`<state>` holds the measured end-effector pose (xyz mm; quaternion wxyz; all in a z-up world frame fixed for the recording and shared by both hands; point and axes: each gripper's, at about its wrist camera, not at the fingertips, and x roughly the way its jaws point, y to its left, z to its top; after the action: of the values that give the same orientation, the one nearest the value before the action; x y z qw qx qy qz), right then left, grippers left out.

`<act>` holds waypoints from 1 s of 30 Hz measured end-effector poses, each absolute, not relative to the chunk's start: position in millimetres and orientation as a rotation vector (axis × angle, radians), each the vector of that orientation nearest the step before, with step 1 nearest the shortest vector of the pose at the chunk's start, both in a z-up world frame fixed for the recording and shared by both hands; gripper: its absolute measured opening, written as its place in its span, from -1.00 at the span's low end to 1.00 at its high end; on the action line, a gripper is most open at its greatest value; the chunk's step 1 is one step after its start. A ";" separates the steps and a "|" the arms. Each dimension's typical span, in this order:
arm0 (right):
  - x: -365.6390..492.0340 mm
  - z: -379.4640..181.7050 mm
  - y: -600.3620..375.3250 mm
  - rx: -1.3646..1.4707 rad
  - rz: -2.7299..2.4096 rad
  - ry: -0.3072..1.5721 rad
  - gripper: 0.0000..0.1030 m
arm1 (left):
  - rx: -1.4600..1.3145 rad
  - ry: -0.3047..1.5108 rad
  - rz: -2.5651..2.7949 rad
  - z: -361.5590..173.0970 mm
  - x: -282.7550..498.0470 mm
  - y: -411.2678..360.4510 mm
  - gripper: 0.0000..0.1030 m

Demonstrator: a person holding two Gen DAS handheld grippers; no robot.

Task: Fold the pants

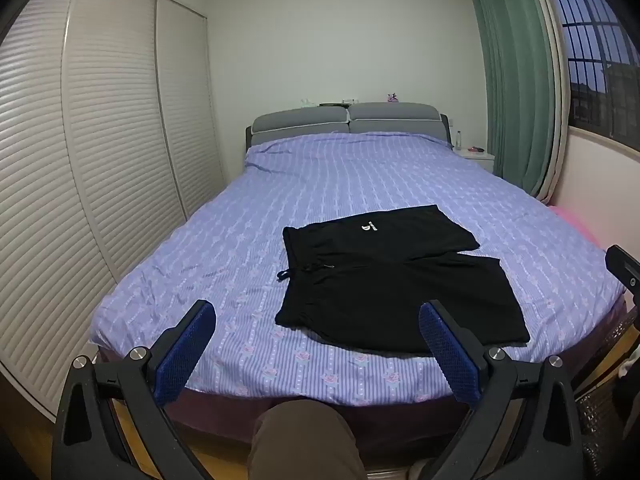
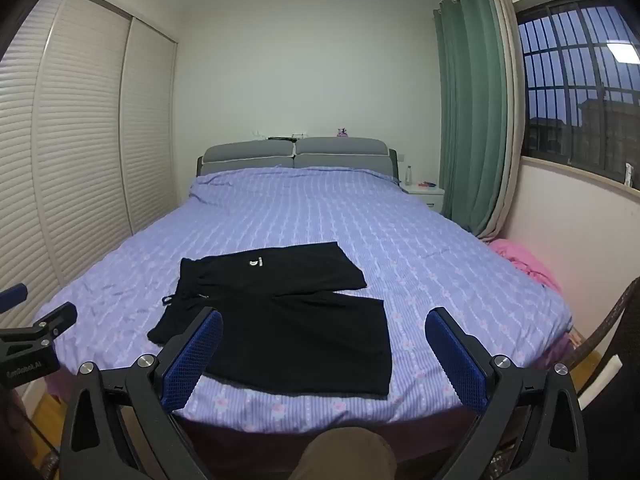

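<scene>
pants (image 1: 384, 280) flat on bed (image 1: 360, 176), near foot edge, waistband left, legs right, unfolded. both tools wide, empty: left tool (image 1: 316, 320), right tool (image 2: 324, 332), hovering short of bed. step: approach, fold not yet begun. next likely: descend, pinch near leg's edge, fold over far leg. bed open beyond pants.

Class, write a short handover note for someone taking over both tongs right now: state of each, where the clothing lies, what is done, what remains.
Left tongs: open, empty, short of the bed's near edge.
Right tongs: open, empty, also hanging before the bed.
Black shorts: spread flat on the purple striped bedspread near the foot, waistband to the left, legs to the right, drawstring trailing out.
Done: nothing folded.
Left: every fold.
</scene>
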<state>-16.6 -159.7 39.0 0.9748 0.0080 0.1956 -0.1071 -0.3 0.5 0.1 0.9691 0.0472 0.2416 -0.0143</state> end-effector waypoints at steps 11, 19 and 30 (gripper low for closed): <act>-16.1 40.4 -157.2 0.013 -0.216 0.388 0.99 | 0.103 0.477 -0.036 0.6 -4.5 9.8 1.00; -21.0 47.0 -160.1 0.024 -0.214 0.366 0.99 | 0.120 0.471 -0.031 2.4 -6.1 -0.1 1.00; -21.9 48.9 -161.8 0.027 -0.217 0.359 0.99 | 0.138 0.469 -0.041 5.3 -6.7 -3.4 1.00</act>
<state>-21.9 -161.8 48.9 0.9780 0.0134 0.1782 -0.1078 -6.7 -3.4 5.3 0.9700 0.0685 0.2322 -0.0203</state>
